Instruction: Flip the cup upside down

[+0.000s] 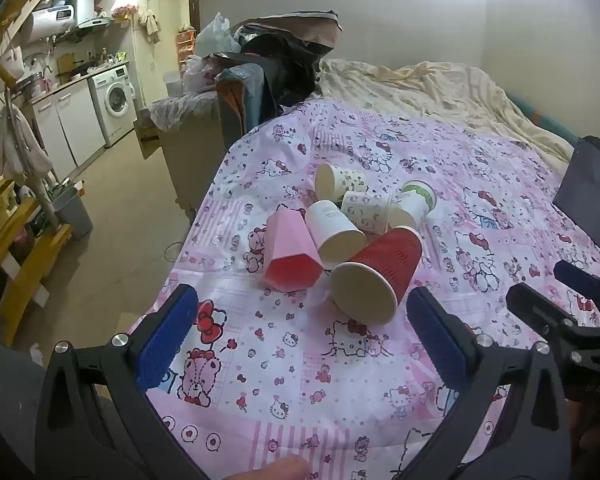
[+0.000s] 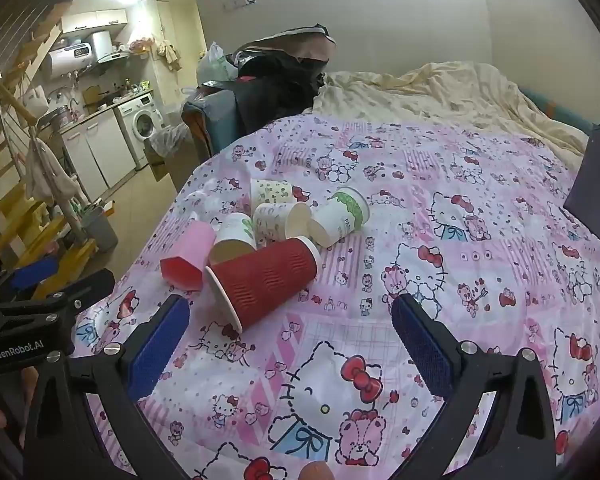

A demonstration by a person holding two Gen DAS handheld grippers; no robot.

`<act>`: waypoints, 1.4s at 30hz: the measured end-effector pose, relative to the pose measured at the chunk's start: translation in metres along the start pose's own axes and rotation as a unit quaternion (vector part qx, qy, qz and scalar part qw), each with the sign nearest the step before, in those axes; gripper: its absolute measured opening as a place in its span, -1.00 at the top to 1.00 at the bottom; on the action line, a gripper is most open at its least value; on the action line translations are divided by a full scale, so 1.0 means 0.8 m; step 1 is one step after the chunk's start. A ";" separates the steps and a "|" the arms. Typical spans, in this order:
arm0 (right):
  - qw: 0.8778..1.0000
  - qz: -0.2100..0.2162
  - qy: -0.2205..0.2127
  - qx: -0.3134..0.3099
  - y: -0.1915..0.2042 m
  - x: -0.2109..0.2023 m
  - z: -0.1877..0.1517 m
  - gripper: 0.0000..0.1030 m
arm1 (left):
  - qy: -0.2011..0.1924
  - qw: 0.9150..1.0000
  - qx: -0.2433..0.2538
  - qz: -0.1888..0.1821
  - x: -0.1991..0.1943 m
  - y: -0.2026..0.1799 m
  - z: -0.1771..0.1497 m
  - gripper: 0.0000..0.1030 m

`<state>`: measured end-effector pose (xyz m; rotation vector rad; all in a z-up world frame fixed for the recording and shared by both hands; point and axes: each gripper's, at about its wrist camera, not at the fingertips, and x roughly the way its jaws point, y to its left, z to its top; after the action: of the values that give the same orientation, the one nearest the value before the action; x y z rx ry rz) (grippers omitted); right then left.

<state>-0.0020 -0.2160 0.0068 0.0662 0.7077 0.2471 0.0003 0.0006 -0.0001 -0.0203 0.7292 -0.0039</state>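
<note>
Left wrist view: your left gripper (image 1: 302, 334) gapes wide, holding nothing; red cup (image 1: 380, 276) lies on its side just beyond, mouth nearest | Right wrist view: right gripper (image 2: 290, 338) equally wide, empty; cup (image 2: 266, 282) near-left – grasp mid-body, squeeze gently.

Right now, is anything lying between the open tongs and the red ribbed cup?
Nothing visible does. The red ribbed cup lies on its side nearest both tongs, with only bare patterned sheet ahead of the right tongs and left tongs. The pink cup and white cup crowd its left and far side.
</note>
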 end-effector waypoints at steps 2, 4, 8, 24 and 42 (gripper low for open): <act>1.000 0.000 0.000 -0.001 0.001 -0.001 0.000 -1.00 | 0.000 1.000 0.001 -0.001 0.000 0.002 0.000 -1.00; 1.000 0.000 0.002 -0.001 0.001 0.000 0.000 -1.00 | 0.000 1.000 0.001 0.000 0.000 0.004 0.001 -1.00; 1.000 -0.001 0.003 -0.001 0.001 0.000 0.001 -1.00 | -0.003 1.000 0.003 0.004 -0.002 0.000 0.001 -1.00; 1.000 0.000 0.005 -0.001 0.002 -0.001 0.001 -1.00 | -0.005 1.000 0.004 0.007 -0.003 0.000 0.004 -1.00; 1.000 -0.001 0.006 0.003 -0.003 0.000 0.003 -1.00 | -0.001 1.000 -0.001 0.006 -0.004 0.005 0.003 -1.00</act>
<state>-0.0002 -0.2185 0.0082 0.0708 0.7199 0.2433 -0.0003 0.0051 0.0039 -0.0179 0.7267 0.0087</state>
